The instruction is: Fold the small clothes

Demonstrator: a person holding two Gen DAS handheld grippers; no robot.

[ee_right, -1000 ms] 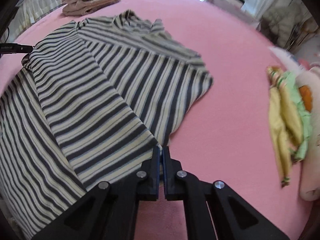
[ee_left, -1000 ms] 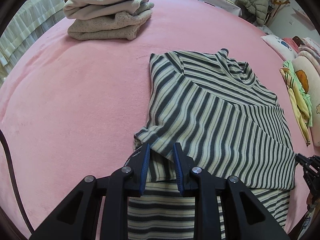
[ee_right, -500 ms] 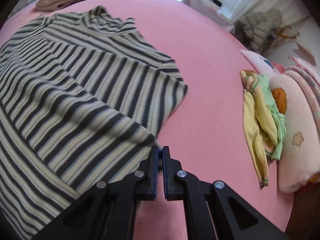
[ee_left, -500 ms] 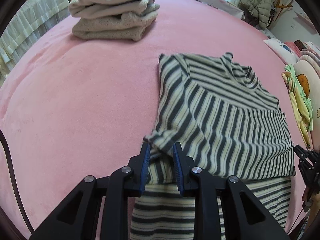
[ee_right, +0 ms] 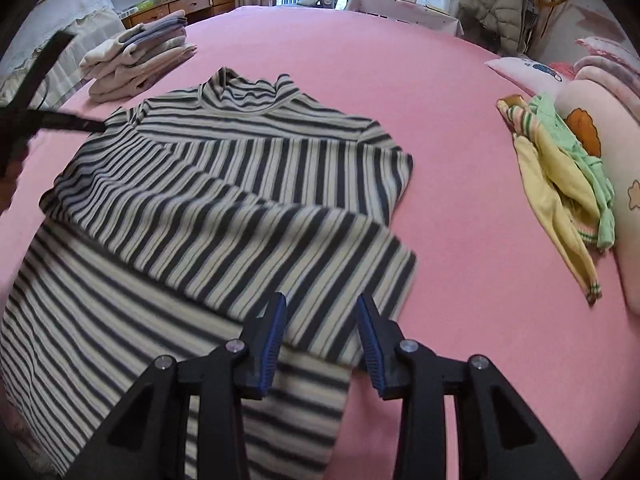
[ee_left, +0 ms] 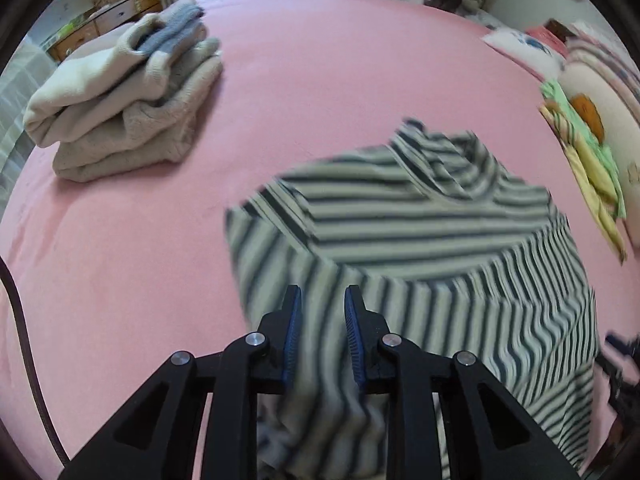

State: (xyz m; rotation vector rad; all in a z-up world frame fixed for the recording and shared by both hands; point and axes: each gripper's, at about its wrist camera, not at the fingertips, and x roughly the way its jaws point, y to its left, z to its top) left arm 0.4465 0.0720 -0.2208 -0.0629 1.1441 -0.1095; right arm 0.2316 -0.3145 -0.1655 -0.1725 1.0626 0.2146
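Observation:
A grey-and-cream striped top [ee_right: 224, 184] lies partly folded on the pink bed [ee_right: 460, 120], collar at the far side. My left gripper [ee_left: 322, 296] is shut on a bunched fold of the striped top [ee_left: 420, 232] at its near left side; it also shows as a dark bar, the left gripper [ee_right: 60, 120], at the top's left shoulder. My right gripper [ee_right: 322, 304] hangs over the folded near-right edge. Its jaws are opening, and the cloth lies under the gap with no pad pressing on it. At the right rim of the left wrist view the right gripper [ee_left: 620, 360] is a blur.
A stack of folded beige and grey clothes [ee_left: 120, 108] sits at the far left of the bed [ee_left: 340, 60]. A crumpled yellow-green garment [ee_right: 560, 188] and pink pillows [ee_right: 608, 152] lie along the right side. A dark cable [ee_left: 24, 320] runs down the left rim.
The right gripper's jaws have parted and let go of the striped fold, which now rests on the top. The left gripper has travelled over the bed with its cloth, toward the collar.

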